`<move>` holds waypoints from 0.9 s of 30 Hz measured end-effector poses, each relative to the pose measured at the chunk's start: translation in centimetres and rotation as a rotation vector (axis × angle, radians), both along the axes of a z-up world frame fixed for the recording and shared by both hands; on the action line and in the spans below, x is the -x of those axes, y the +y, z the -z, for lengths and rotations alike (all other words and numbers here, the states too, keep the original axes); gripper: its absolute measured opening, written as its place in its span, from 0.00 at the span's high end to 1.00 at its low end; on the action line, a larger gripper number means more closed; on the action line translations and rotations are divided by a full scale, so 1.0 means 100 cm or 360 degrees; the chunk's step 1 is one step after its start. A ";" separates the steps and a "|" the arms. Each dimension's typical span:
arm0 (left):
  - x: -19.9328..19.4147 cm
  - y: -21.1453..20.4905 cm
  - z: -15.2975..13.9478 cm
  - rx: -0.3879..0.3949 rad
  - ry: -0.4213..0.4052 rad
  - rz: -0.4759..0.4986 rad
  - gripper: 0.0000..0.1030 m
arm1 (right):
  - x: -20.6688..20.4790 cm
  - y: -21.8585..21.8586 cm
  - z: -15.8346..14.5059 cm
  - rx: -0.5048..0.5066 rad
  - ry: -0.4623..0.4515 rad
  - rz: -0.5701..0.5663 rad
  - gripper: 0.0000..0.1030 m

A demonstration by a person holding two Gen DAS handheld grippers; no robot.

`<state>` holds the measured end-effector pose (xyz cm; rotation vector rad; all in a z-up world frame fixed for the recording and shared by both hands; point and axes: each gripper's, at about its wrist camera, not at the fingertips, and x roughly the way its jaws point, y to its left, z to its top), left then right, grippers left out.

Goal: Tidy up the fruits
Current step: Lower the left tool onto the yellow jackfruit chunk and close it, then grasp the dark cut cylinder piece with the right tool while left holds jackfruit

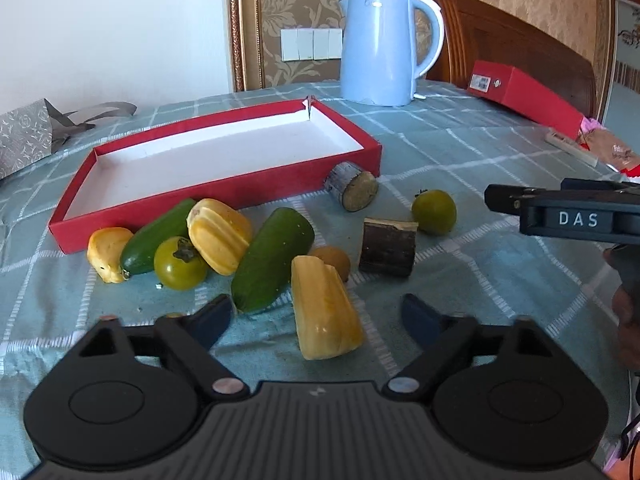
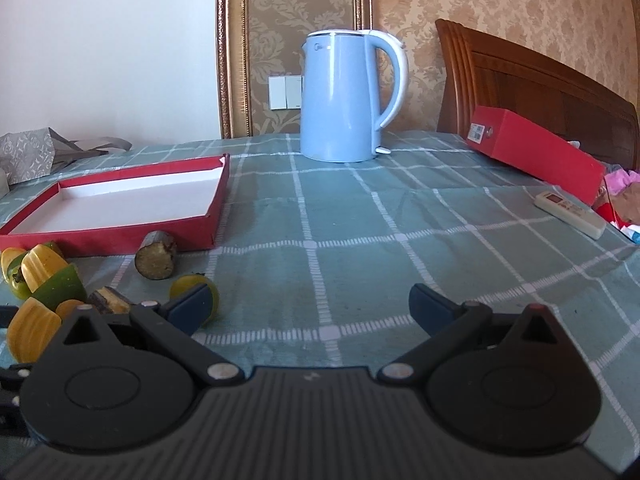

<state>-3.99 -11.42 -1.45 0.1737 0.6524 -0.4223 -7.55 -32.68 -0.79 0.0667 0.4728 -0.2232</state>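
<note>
A shallow red tray (image 1: 224,188) with a white inside lies empty on the checked cloth; it also shows in the right wrist view (image 2: 120,236). In front of it lie three yellow ribbed fruits, two cucumbers (image 1: 272,258), two green tomatoes (image 1: 434,211) and a kiwi (image 1: 334,258). My left gripper (image 1: 318,320) is open, its fingers on either side of the nearest yellow fruit (image 1: 326,316), not touching it. My right gripper (image 2: 312,308) is open and empty over bare cloth; a green tomato (image 2: 188,284) sits just behind its left finger.
Two wood log pieces (image 1: 352,186) (image 1: 386,246) lie among the fruit. A blue kettle (image 2: 344,96) stands at the back. A red box (image 2: 536,152) and a remote (image 2: 570,214) lie far right. A grey gift bag (image 1: 24,136) is far left.
</note>
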 end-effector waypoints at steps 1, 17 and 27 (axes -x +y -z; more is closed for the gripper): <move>-0.001 -0.001 0.001 -0.0010 0.0001 -0.0010 0.16 | 0.000 -0.001 0.000 -0.0005 -0.0002 0.0002 0.00; 0.005 -0.001 -0.001 0.0022 0.0010 0.0009 0.65 | 0.001 0.004 0.000 0.0029 -0.0006 -0.0006 0.00; 0.012 0.003 -0.001 0.0077 -0.0001 0.0008 0.71 | 0.006 0.022 -0.002 0.0080 -0.0014 -0.0127 0.00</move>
